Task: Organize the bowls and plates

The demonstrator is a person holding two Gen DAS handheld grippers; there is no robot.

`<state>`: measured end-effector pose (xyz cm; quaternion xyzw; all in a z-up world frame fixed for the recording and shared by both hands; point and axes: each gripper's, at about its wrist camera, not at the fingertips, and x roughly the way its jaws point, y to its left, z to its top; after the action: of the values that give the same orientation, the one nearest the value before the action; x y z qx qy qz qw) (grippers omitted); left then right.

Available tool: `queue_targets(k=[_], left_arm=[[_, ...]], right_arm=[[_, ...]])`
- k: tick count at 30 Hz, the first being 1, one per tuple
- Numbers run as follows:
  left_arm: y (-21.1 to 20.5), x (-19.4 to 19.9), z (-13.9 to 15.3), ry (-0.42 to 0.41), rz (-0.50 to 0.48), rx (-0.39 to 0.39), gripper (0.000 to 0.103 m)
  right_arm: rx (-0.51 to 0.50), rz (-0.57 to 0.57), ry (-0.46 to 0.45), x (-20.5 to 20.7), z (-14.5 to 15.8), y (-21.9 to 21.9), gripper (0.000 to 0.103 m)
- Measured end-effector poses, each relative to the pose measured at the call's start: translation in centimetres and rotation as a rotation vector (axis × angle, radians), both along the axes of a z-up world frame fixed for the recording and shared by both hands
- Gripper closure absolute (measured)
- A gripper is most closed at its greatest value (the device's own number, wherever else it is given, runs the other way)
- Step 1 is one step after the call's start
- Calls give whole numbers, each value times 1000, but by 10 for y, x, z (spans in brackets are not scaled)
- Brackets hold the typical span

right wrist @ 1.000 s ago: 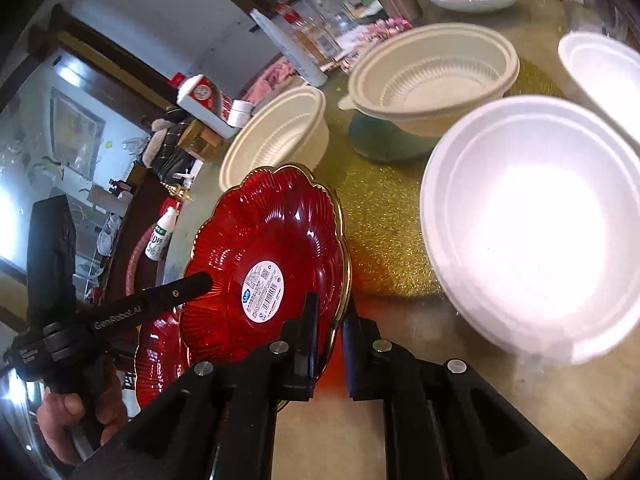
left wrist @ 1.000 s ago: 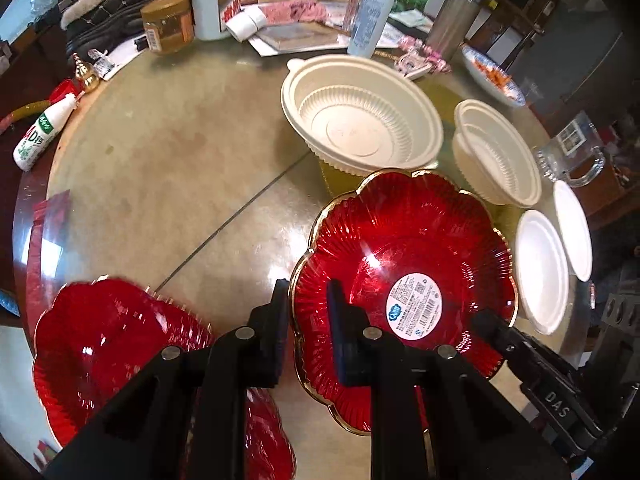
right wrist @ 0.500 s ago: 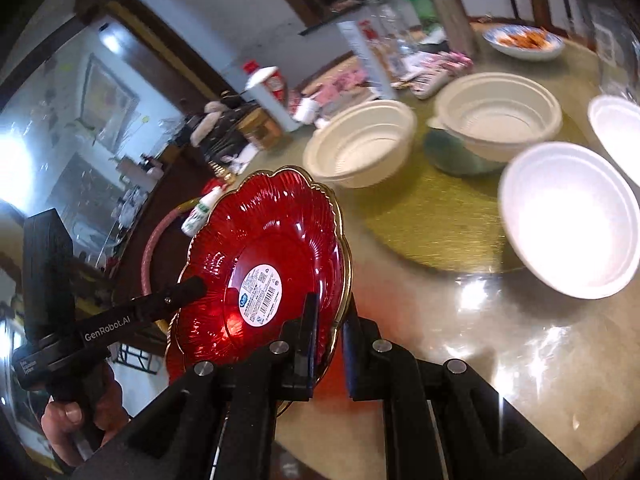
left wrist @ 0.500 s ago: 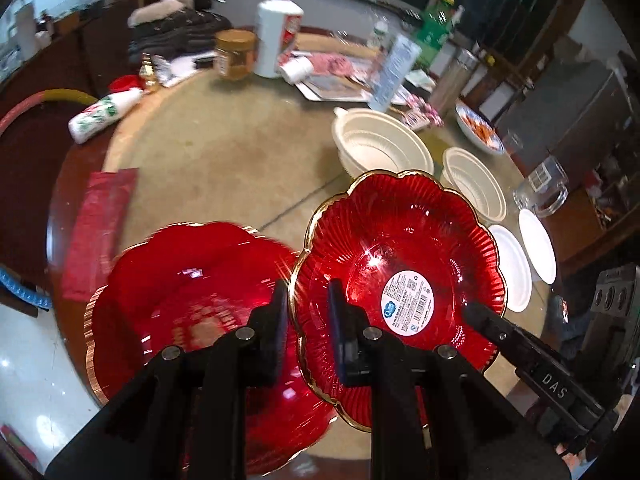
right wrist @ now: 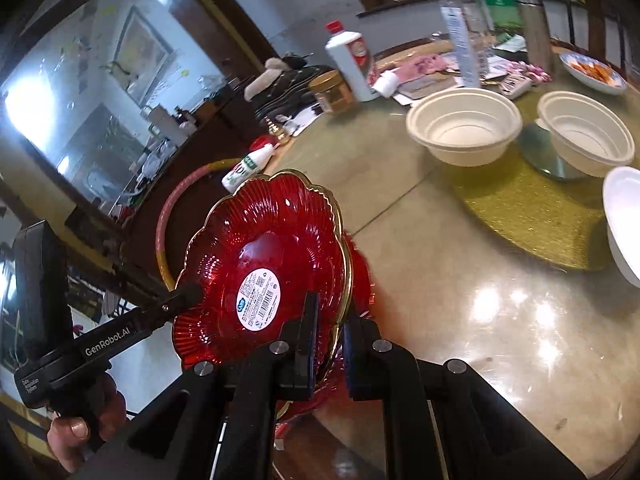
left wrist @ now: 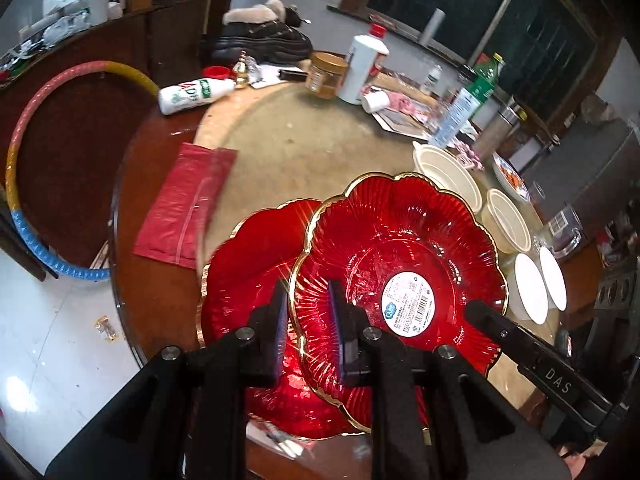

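Red plate (left wrist: 400, 248), clamped at opposite rims by both hand-held grippers, hangs above a cluttered round table (left wrist: 296, 152).

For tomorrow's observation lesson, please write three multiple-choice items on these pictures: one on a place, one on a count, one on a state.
1. Where does the held red plate hang?
A. over a second red plate
B. inside a cream bowl
C. on the floor

2. How many cream bowls stand on the table?
A. one
B. two
C. four

3. How is the red plate gripped?
A. by one claw
B. by both claws, at opposite rim edges
C. by a bare hand

Answers: 1 A, the second red plate shows beneath it. 2 B, one cream bowl and another. 3 B, the left claw and right claw each pinch its rim.
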<state>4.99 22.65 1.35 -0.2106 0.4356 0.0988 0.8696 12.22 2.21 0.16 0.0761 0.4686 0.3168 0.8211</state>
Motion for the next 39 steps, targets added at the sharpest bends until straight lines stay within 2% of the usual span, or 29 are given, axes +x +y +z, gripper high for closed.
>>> queue_targets(k=[10, 21, 39], left_arm=[[5, -20, -18, -9, 66, 9, 87], [2, -28, -24, -14, 113, 58, 87], [-4, -26, -33, 13, 112, 79, 87]], right_arm=[[-39, 23, -11, 0, -11, 17, 93], [-47, 40, -50, -2, -16, 24, 93], [-71, 27, -52, 10, -29, 28, 93]])
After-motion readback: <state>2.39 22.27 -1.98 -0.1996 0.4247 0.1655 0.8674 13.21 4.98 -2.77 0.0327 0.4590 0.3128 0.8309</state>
